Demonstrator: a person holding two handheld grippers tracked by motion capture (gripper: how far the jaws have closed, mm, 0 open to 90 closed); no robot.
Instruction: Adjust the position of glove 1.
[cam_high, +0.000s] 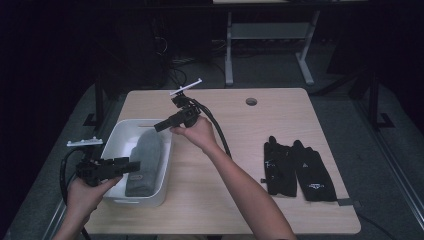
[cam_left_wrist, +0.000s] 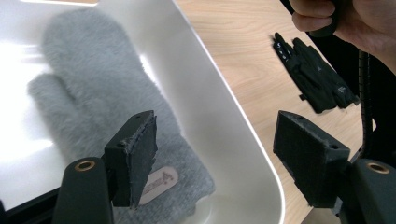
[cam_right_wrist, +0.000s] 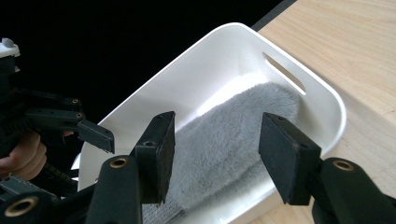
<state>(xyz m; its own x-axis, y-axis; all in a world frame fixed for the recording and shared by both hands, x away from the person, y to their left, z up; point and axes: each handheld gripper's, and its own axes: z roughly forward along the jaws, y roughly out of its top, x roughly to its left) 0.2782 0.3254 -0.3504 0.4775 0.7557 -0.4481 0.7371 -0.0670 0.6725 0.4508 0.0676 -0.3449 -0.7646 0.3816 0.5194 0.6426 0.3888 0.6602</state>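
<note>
A fluffy grey mitten (cam_high: 145, 160) lies flat in a white plastic bin (cam_high: 111, 137) at the table's left. My left gripper (cam_high: 135, 166) hovers over the near end of the bin, jaws apart with nothing between them; the left gripper view looks down on the mitten (cam_left_wrist: 93, 79) with its small label, past the spread jaws of that gripper (cam_left_wrist: 219, 144). My right gripper (cam_high: 157, 126) hangs over the bin's far end, open and empty; between its jaws (cam_right_wrist: 215, 154) I see the mitten (cam_right_wrist: 229, 135) below. A pair of black gloves (cam_high: 295, 167) lies on the table's right.
The wooden table (cam_high: 240, 130) has a round cable hole (cam_high: 251, 101) near its far edge. The bin (cam_right_wrist: 224, 32) has a slot handle in its end wall. Cables trail from both grippers. Beyond the table, a dark floor and desk legs.
</note>
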